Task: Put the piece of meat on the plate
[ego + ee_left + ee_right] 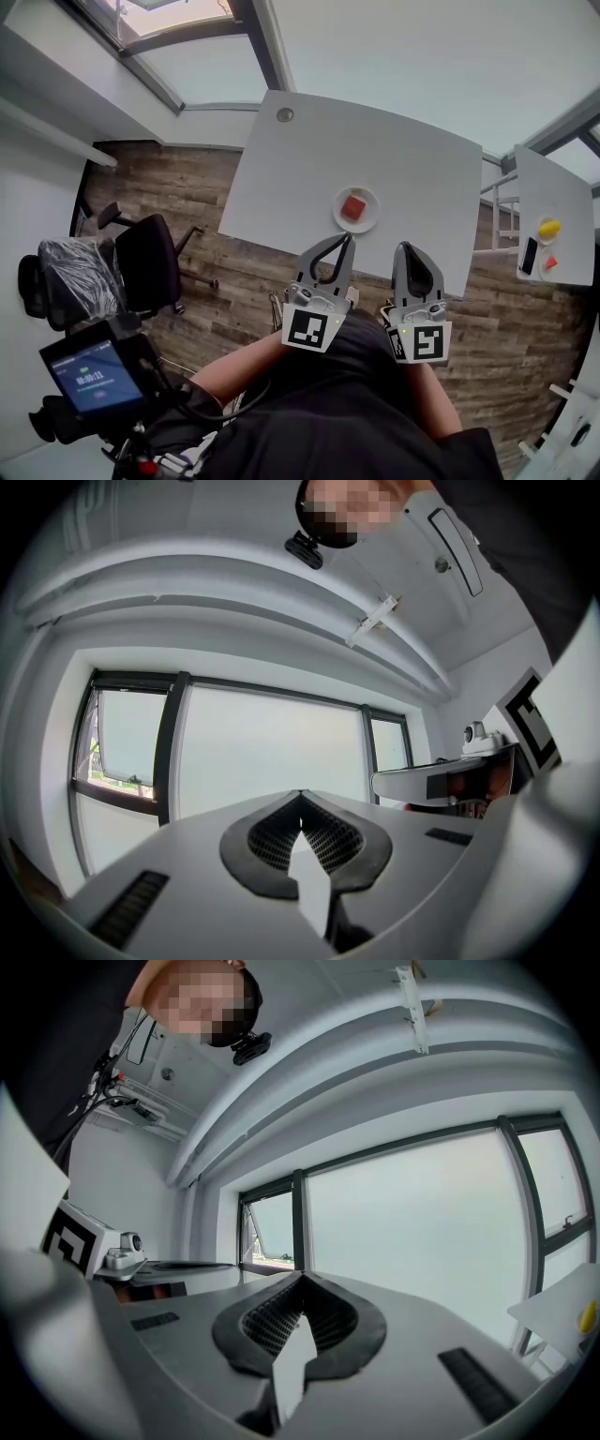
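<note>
In the head view a red piece of meat (353, 207) lies on a small white plate (371, 222) near the front edge of a white table (309, 159). My left gripper (349, 236) is held up just short of the plate, its tips meeting and nothing between them. My right gripper (405, 247) is beside it to the right, also shut and empty. Both gripper views look level toward the windows; the left gripper (301, 794) and the right gripper (300, 1277) show their jaw tips together. Neither of those views shows the plate or the meat.
A black office chair (141, 258) stands on the wood floor left of the table. A second white table (558, 225) at the right carries a yellow object (549, 228), a small red one (550, 263) and a dark phone (529, 255). A device with a lit screen (94, 375) sits at lower left.
</note>
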Demonstrator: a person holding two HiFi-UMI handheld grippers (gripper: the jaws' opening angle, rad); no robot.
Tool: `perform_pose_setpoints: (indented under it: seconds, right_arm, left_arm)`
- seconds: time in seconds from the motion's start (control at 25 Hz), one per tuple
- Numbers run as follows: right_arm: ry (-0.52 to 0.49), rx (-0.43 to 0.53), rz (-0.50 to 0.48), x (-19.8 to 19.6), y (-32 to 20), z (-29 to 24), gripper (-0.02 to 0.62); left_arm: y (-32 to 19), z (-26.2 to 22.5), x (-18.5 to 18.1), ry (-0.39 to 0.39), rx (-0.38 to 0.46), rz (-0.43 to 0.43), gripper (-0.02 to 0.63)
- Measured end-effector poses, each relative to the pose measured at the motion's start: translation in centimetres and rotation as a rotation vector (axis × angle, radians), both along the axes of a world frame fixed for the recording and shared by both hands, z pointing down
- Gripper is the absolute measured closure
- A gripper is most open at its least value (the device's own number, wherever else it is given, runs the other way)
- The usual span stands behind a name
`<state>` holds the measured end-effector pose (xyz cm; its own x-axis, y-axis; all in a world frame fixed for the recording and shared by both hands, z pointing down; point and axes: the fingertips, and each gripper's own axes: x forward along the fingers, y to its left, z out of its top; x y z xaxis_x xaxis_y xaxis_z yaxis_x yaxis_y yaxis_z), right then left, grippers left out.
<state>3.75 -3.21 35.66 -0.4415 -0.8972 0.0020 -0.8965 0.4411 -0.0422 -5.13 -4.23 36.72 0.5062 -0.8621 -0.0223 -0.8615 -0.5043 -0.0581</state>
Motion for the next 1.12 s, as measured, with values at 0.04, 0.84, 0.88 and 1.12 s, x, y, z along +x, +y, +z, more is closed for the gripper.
perform_pose_setpoints:
  seconds: [0.04,0.84,0.88,1.12]
  right_arm:
    - [0.007,0.0,0.004,0.1,0.1,0.0,0.591]
    - [0.07,0.01,0.029,0.5,1.2,-0.9,0.591]
    - [0.071,0.012,0.028,0.4,1.3,-1.0,0.591]
    - [0.064,0.026,0.029,0.4,1.3,-1.1,0.591]
  left_arm:
    - [0.0,-0.2,0.2,0.0,0.007,0.003,0.603]
    - [-0.6,0.7,0.6,0.083,-0.087,-0.01,0.603]
    - [-0.7,0.6,0.7,0.081,-0.084,-0.007,0.603]
    - [-0.6,0.5,1.1,0.087,-0.074,0.006,0.603]
